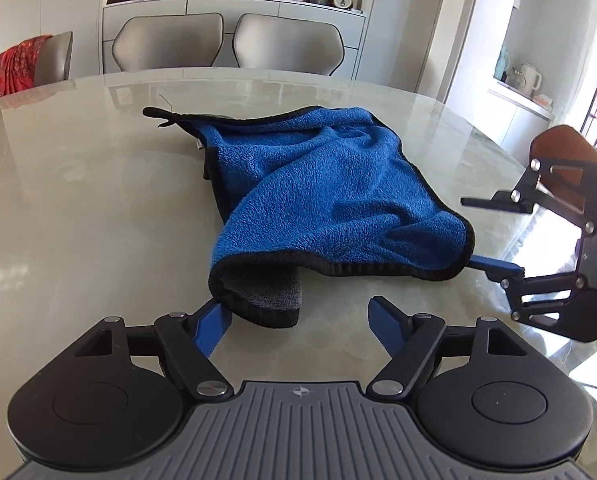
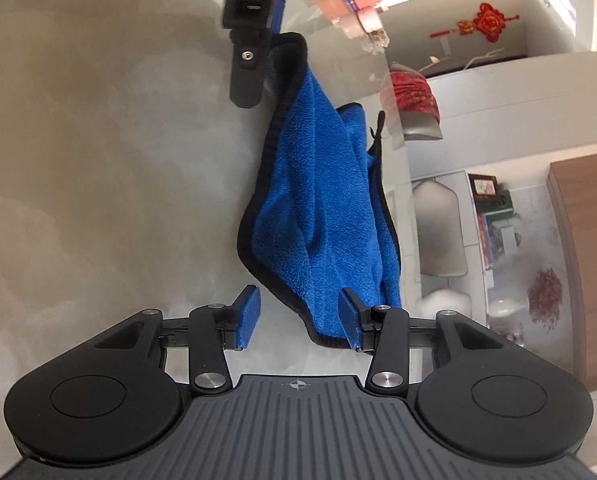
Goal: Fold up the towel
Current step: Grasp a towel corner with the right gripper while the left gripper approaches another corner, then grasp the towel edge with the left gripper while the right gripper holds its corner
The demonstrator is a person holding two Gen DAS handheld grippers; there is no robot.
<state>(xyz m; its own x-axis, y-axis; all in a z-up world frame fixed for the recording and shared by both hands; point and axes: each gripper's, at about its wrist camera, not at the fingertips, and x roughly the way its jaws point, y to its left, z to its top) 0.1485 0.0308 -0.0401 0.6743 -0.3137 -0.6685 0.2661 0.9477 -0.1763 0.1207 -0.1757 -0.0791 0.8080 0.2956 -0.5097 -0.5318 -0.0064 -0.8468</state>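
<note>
Both views show one soft, limp blue towel (image 1: 330, 184) rumpled on the marble table (image 1: 78, 200). From the left wrist, the left gripper (image 1: 298, 316) gapes at its near black-hemmed corner, the best hold. From the right wrist, the right gripper (image 2: 298, 320) stands released beside another corner; the underside is hidden.

Blue towel (image 1: 330, 184), black-edged, rumpled on table.

Towel (image 1: 330, 184) on table (image 1: 78, 200); chairs (image 1: 170, 46) behind.
</note>
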